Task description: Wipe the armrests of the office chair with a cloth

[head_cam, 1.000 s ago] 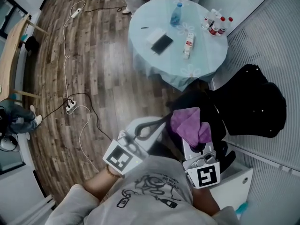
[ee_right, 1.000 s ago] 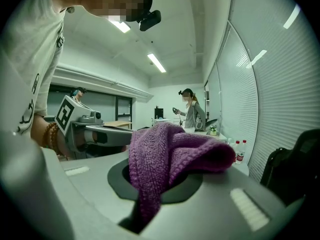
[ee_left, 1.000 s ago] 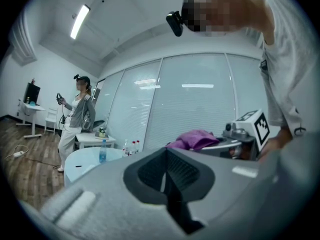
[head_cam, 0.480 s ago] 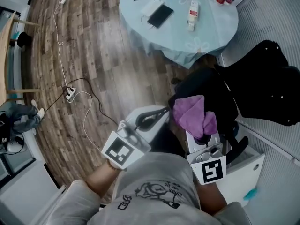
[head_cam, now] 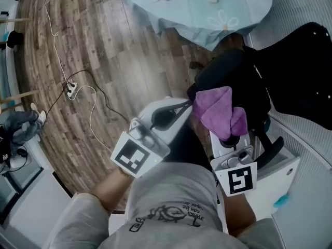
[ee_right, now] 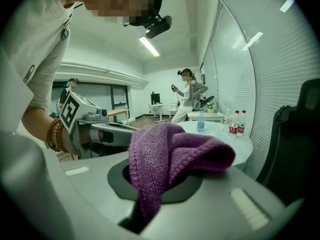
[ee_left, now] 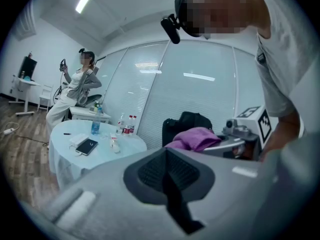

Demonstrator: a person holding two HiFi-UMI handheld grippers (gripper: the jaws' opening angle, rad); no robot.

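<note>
- The cloth (head_cam: 218, 115) is purple and knitted. It lies bunched in loose folds, and one end is pinched between the jaws of the right hand-held gripper (head_cam: 224, 136).
- The right gripper view shows the cloth (ee_right: 170, 154) draping over both pads, with its tail running down into the closed slot of the right hand-held gripper (ee_right: 155, 184).
- The left hand-held gripper (head_cam: 176, 112) sits just left of the right one. The left gripper view shows its jaws pressed together on nothing (ee_left: 167, 176).
- One black office chair (head_cam: 290, 71) stands just beyond the cloth.
- Only the head view shows the wooden floor (head_cam: 104, 61) and the white cable (head_cam: 91, 118) left of the left hand-held gripper.
- Only the gripper views show a person (ee_right: 187, 101) standing beyond the round bench (ee_right: 240, 149).
- In all there are one cloth, two hand-held grippers and one chair.
</note>
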